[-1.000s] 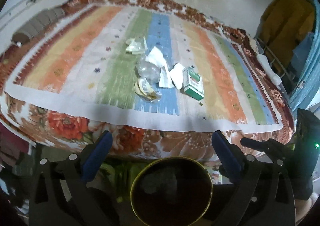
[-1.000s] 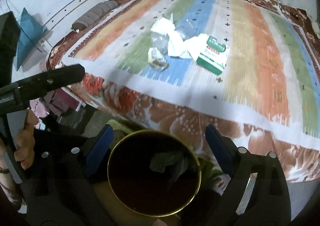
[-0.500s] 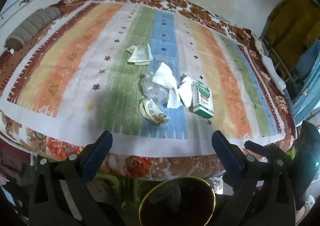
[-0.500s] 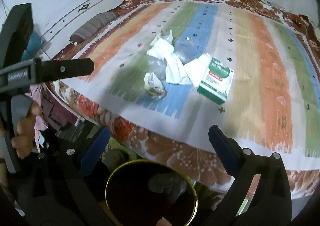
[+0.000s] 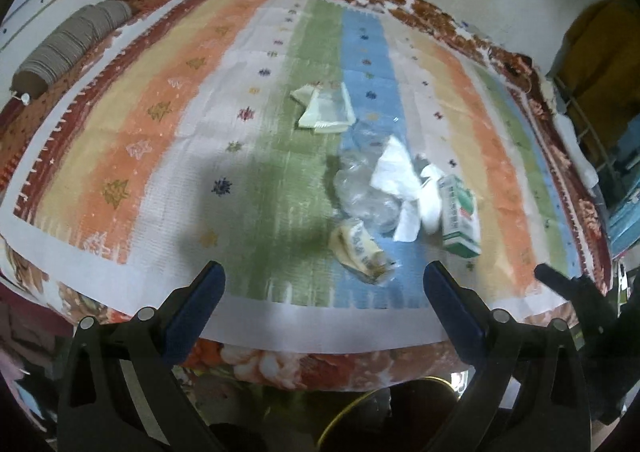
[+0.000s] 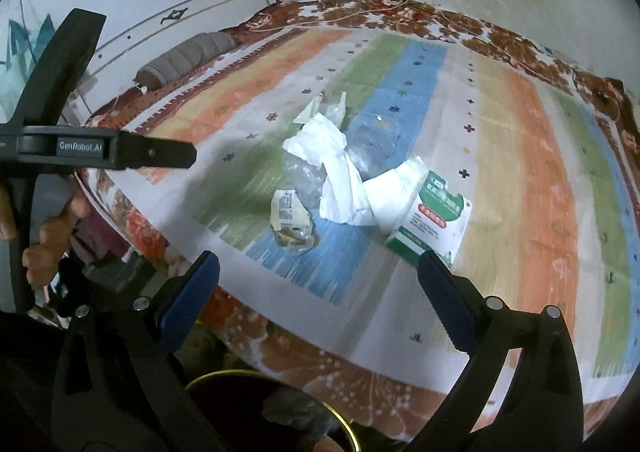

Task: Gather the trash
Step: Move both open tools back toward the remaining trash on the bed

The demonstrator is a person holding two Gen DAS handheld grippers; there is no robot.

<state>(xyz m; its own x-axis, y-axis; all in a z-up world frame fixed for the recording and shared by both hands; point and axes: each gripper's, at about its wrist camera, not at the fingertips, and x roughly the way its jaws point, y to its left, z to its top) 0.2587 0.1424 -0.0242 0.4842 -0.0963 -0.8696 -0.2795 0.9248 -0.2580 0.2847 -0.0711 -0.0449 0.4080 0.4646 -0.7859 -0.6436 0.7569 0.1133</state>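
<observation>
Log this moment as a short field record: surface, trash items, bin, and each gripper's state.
surface: striped bedspread
trash pile: green-and-white carton, white tissues, clear plastic wrap, crumpled printed wrapper, all close together
separate item: flat clear packet, farther back
bin: dark bin with yellow rim, below the bed edge
left gripper: open, empty
right gripper: open, empty

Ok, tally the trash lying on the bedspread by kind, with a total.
White crumpled tissues: 2
Clear plastic pieces: 2
Green-and-white box: 1
Yellow printed wrapper: 1
Pale flat packet: 1
Total: 7, though the overlapping tissues and plastic are hard to separate.
</observation>
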